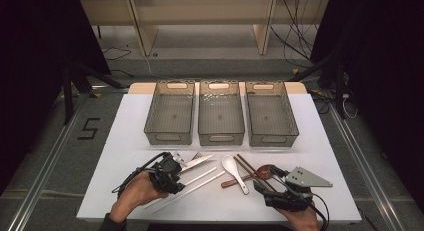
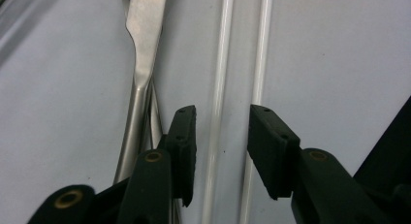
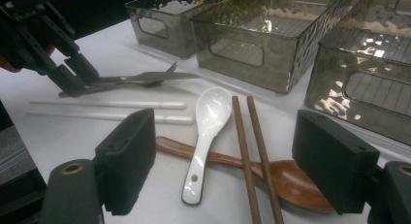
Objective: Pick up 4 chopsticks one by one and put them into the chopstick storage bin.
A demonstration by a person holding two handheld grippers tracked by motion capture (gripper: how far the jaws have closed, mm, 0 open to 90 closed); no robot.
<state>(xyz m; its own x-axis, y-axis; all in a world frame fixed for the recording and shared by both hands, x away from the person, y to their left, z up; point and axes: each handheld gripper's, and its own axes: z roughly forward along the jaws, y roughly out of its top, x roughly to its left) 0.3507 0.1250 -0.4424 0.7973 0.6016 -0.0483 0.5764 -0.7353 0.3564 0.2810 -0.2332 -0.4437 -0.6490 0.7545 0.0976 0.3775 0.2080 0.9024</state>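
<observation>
On the white bench (image 1: 320, 156), the left claw (image 2: 220, 129) is lowered over a pair of white chopsticks (image 2: 237, 64), its jaws half-narrowed astride them but not yet pressing, apparently lining up along the sticks so both can be pinched together. The chopsticks lie just beside a steel knife (image 2: 140, 49), between it and a white ceramic spoon (image 3: 206, 132). The right claw (image 3: 232, 163) hovers wide open beyond the spoon, over brown chopsticks (image 3: 252, 146), seemingly waiting.
</observation>
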